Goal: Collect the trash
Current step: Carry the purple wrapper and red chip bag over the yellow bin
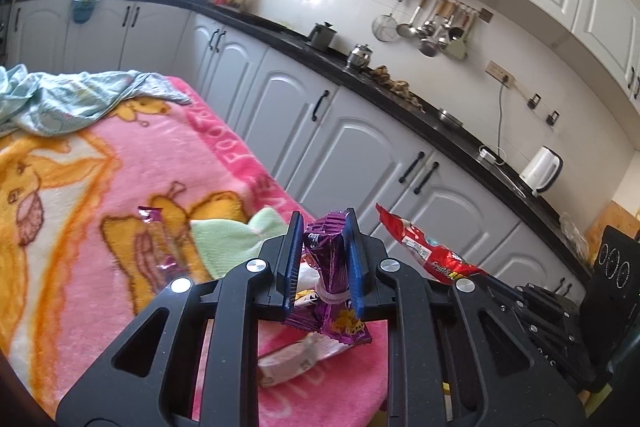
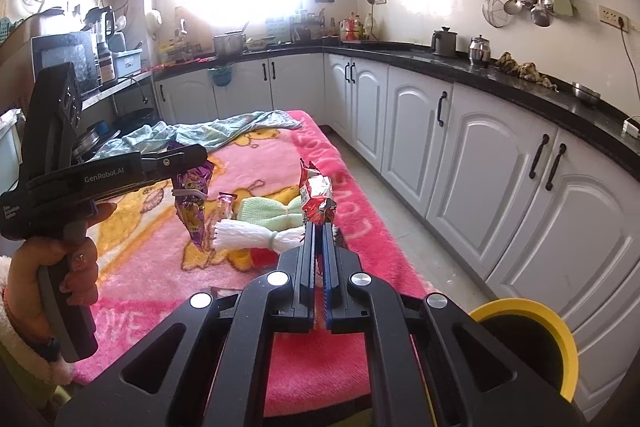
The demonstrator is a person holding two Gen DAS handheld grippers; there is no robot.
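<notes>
A: From the left wrist view, we see our left gripper (image 1: 323, 227) clamped on a purple wrapper (image 1: 328, 275), its blue pads pressing both sides, the wrapper standing upright between them above the pink blanket (image 1: 100, 187).

B: We also see a red wrapper (image 1: 424, 247) to the right of it, held up in the air against the white cabinets (image 1: 360, 131). On the blanket lie a second purple wrapper (image 1: 154, 243), a green cloth (image 1: 232, 239) just beside it, and a pale packet (image 1: 292, 359) under our gripper. A light blue cloth (image 1: 68, 99) is bunched at the far end.

A: From the right wrist view, our right gripper (image 2: 318, 227) is pinched tight on the red wrapper (image 2: 316, 199), which sticks up crumpled from the fingertips.

B: To the left we see a hand (image 2: 44, 279) holding the left gripper (image 2: 188, 167), with the purple wrapper (image 2: 194, 203) hanging down from it, clear of the blanket (image 2: 360, 211).

A: Between the two we see a white bundle (image 2: 256, 239) beside the green cloth (image 2: 272, 215), both lying on the blanket. A yellow-rimmed bin (image 2: 536, 339) sits at the lower right, near the cabinets (image 2: 500, 167).
</notes>
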